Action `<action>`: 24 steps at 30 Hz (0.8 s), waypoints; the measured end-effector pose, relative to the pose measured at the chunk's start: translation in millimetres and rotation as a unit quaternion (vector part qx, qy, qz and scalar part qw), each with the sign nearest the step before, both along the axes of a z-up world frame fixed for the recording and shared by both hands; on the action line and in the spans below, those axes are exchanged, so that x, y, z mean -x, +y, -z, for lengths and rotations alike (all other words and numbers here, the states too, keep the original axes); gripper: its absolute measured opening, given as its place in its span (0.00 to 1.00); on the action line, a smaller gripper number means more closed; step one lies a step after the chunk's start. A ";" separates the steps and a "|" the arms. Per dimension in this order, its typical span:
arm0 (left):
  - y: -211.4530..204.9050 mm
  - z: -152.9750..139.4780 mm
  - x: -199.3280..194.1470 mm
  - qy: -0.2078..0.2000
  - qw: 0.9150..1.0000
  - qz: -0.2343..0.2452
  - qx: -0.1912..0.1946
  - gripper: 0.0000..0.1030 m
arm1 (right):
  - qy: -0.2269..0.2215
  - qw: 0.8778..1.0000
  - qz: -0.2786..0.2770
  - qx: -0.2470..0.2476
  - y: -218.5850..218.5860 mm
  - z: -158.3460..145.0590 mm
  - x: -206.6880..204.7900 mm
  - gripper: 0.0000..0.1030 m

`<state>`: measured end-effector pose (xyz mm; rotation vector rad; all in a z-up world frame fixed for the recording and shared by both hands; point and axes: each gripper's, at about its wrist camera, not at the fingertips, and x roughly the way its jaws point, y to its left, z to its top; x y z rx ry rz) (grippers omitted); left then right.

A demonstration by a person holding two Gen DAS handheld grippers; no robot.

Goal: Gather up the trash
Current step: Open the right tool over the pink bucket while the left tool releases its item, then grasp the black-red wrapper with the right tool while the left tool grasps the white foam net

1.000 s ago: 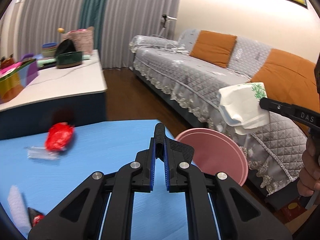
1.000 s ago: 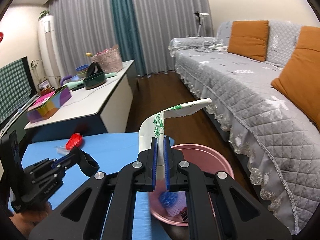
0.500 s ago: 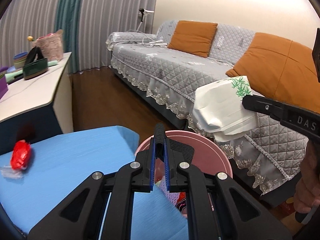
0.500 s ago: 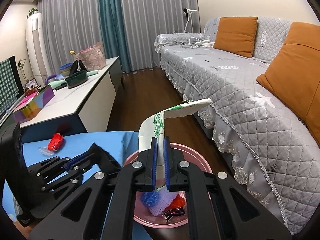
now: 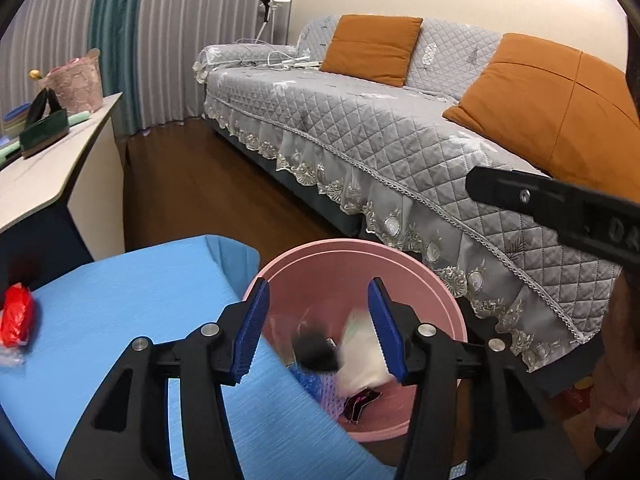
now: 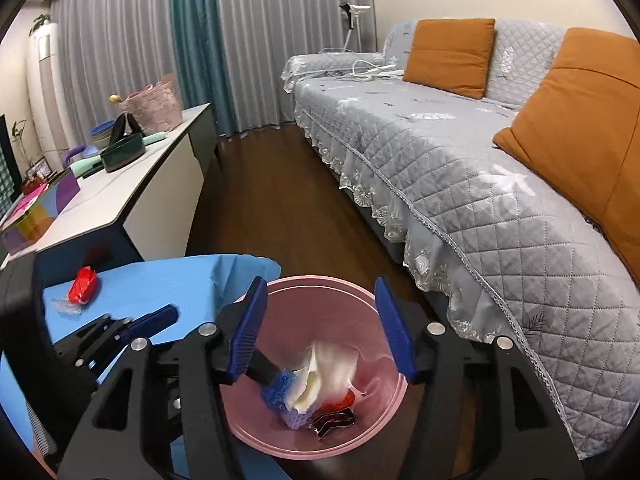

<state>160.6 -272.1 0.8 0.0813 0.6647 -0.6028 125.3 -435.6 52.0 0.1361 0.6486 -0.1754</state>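
Note:
A pink bin point(image 5: 448, 312) point(image 6: 384, 420) stands on the floor beside the blue table point(image 5: 132, 300) point(image 6: 160, 284). Both grippers hover over it, open and empty: my left gripper point(image 5: 318, 330) and my right gripper point(image 6: 320, 330). A white paper cup point(image 6: 320, 376) point(image 5: 364, 354) is blurred inside the bin, beside a black object point(image 5: 314, 350), blue mesh point(image 6: 280, 386) and dark wrappers point(image 6: 334, 420). A red wrapper point(image 5: 16, 316) point(image 6: 82, 290) lies on the table at the left. The right gripper's finger point(image 5: 560, 204) shows in the left wrist view.
A grey quilted sofa point(image 5: 400, 128) point(image 6: 460, 160) with orange cushions point(image 6: 452, 56) runs along the right. A white sideboard point(image 6: 120, 200) point(image 5: 48, 172) with bowls and baskets stands at the left. Dark wood floor point(image 6: 280, 208) lies between them.
Both grippers have opened. The white paper cup has left the right gripper and the black object the left one; both are in the bin. Both grippers moved over the bin.

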 end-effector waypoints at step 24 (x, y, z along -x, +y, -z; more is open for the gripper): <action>241.8 -60.1 95.4 -0.041 0.982 -0.185 0.005 0.49 | -0.082 0.984 -0.146 -0.051 154.5 -39.8 29.7 0.27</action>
